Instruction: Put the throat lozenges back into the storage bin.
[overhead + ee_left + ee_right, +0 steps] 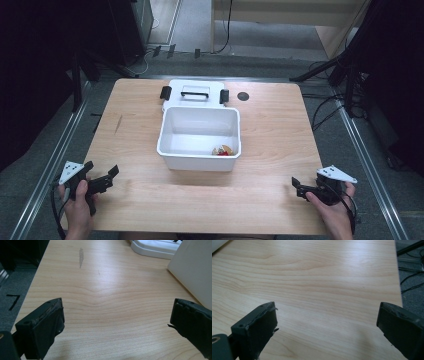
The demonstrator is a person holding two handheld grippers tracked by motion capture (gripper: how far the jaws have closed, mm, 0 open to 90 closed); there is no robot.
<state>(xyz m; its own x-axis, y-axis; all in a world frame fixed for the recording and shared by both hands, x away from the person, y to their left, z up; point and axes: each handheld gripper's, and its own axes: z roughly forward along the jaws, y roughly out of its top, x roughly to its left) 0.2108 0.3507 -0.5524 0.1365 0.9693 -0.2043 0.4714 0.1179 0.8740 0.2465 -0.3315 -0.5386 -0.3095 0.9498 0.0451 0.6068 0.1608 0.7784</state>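
A white plastic box (pixel 199 136) stands open in the middle of the wooden table (pixel 270 125), with a small yellow and red thing (pixel 223 150) lying in its near right corner. Its white lid (pixel 194 93), with a handle and two black clips, lies flat just behind it. My left gripper (pixel 102 175) rests open near the table's front left corner, nothing between its jaws. My right gripper (pixel 298 186) is open near the front right corner, also holding nothing. In the left gripper view the box's wall (pixel 192 270) and the lid (pixel 155 247) show at the upper right.
A small dark round hole (pixel 243 96) sits in the table to the right of the lid. A grey smear (pixel 81 255) marks the wood on the left. Black stands and cables (pixel 325 107) surround the table on the floor.
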